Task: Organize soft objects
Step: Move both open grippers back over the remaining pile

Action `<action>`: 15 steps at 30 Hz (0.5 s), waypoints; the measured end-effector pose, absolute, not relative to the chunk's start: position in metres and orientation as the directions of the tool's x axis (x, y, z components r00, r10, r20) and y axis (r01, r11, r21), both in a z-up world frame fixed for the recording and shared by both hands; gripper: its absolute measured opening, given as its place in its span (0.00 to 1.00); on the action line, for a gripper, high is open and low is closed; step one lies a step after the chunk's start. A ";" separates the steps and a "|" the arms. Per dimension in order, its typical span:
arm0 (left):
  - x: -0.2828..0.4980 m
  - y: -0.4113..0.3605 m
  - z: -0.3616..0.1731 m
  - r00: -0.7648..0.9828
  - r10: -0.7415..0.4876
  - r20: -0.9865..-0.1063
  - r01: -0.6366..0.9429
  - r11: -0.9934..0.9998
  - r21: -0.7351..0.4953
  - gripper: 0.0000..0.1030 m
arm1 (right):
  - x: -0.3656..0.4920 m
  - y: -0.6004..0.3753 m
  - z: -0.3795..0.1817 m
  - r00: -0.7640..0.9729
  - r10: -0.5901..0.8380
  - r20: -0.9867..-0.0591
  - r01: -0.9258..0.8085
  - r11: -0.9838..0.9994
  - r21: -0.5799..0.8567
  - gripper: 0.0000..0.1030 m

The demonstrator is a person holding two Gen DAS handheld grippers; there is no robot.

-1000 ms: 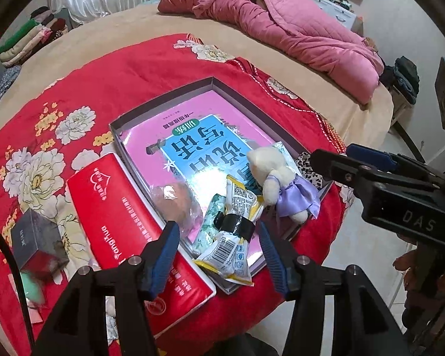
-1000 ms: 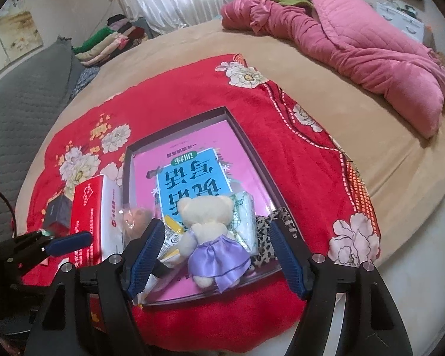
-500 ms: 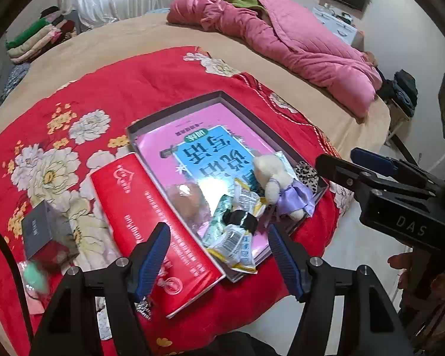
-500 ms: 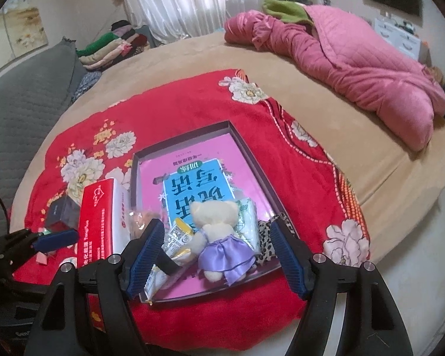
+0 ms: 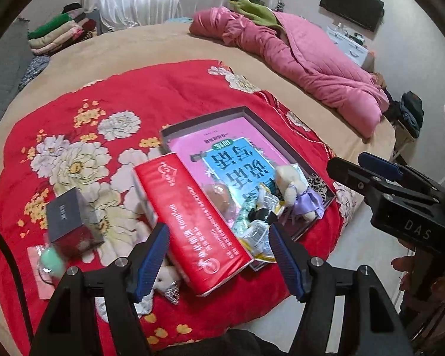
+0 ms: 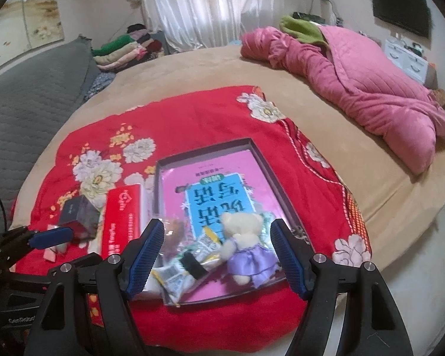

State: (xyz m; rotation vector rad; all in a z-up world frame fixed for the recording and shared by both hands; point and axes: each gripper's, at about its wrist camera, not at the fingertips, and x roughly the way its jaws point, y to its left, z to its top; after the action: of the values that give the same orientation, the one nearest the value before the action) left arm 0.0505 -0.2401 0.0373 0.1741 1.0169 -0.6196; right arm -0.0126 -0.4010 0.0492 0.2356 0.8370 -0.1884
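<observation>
A: Teddy bear [image 5: 293, 188] status, left wrist view?
B: Cream bear in a purple dress, lying in the near right corner of the dark tray [image 5: 284, 136], on top of the pink and blue book [image 5: 231, 160].
A: Left gripper [image 5: 219, 261]?
B: Jaws apart, just been opening, nothing between the pads. It hangs above the near end of the red tissue pack [image 5: 192, 222].
A: Clutter?
B: Snack packets [image 5: 256, 225] piled at the tray's near edge, touching the bear. A black clip sits on them. The tissue pack lies along the tray's left side. Left of it, a dark small box [image 5: 66, 219], then a mint green ball [image 5: 52, 262] on a pink card. A small white plush [image 5: 164, 281] is half hidden behind the left finger. All of it sits on a red floral quilt [image 5: 103, 95]. The right gripper [image 5: 379, 178] crosses the right edge of the frame.
A: Right wrist view?
B: Right gripper [image 6: 218, 255] stands wide open and empty. Bear [image 6: 246, 246] shows between the fingers, well below them, back to camera. Packets [image 6: 184, 267] are just left of the bear. The tissue pack [image 6: 118, 222] and box [image 6: 77, 213] are further left, with the left gripper's blue pad [image 6: 52, 235] in front. A pink duvet [image 6: 356, 83] is bunched at the far side of the bed.
</observation>
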 end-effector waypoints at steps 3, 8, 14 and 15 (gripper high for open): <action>0.048 -0.228 0.041 0.385 -0.403 -0.830 0.547 0.824 -0.146 0.73 | -0.012 -0.387 0.055 0.669 -0.058 -0.741 0.232 0.963 0.134 0.73; 0.045 -0.205 0.044 0.407 -0.397 -0.822 0.523 0.840 -0.146 0.74 | -0.009 -0.360 0.062 0.686 -0.030 -0.727 0.179 0.975 0.130 0.73; 0.046 -0.168 0.048 0.434 -0.390 -0.812 0.472 0.866 -0.164 0.80 | -0.003 -0.332 0.067 0.696 0.000 -0.718 0.128 0.984 0.125 0.73; 0.048 -0.163 0.050 0.437 -0.390 -0.811 0.464 0.870 -0.168 0.80 | -0.003 -0.327 0.068 0.697 0.003 -0.717 0.120 0.985 0.121 0.73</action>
State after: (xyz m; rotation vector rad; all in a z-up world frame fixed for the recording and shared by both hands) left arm 0.0477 -0.1625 0.0496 0.0840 0.9843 -0.5316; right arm -0.0027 -0.3273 0.0682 0.1631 0.7977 -0.0658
